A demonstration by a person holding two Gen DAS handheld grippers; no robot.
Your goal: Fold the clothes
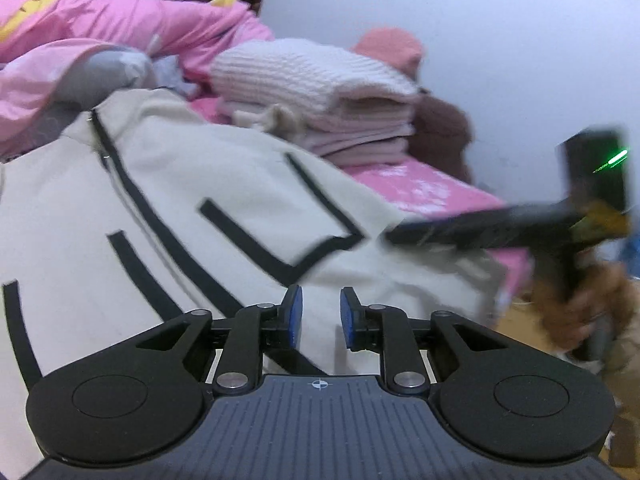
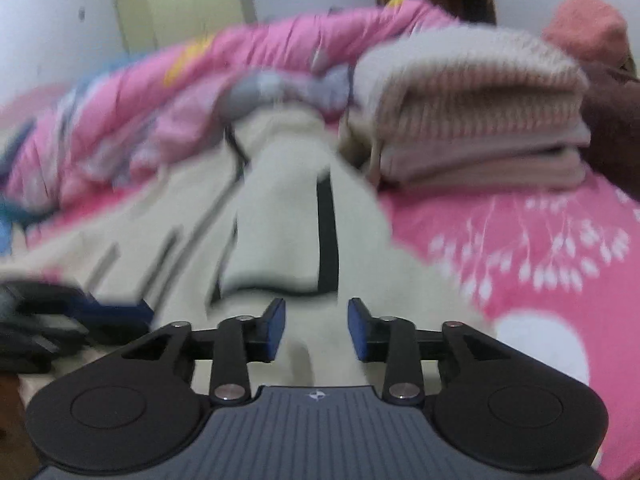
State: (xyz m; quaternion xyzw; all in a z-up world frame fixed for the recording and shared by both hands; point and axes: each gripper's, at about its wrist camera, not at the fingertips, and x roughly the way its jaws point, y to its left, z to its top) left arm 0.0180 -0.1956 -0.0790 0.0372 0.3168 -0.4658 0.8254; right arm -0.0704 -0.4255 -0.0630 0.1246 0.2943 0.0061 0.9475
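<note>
- The cream garment with black trim [image 1: 168,208] lies spread on the bed, filling the left and centre of the left wrist view; in the right wrist view it runs from the lower centre up to the middle of the frame, blurred.
- The left tongs [image 1: 319,318] hang above the garment's lower edge with a narrow gap between their blue pads [image 1: 294,316]; only loose cream cloth shows in the gap, and the pads press on nothing.
- The right tongs [image 2: 316,330] stand with a wider gap, blue pads [image 2: 276,328] apart, the cream cloth below them and nothing gripped.
- In the left wrist view the right tongs also show at the right edge, dark and blurred, held by a hand [image 1: 576,316], their tip close to the garment's right edge.
- A stack of folded pink knitwear [image 1: 320,96] sits on the bed beyond the garment, upper centre; it is at upper right in the right wrist view.
- A rumpled pink quilt [image 1: 100,32] fills the upper left.
- The pink bedsheet with a white pattern [image 2: 540,248] shows bare at the right of the right wrist view.
</note>
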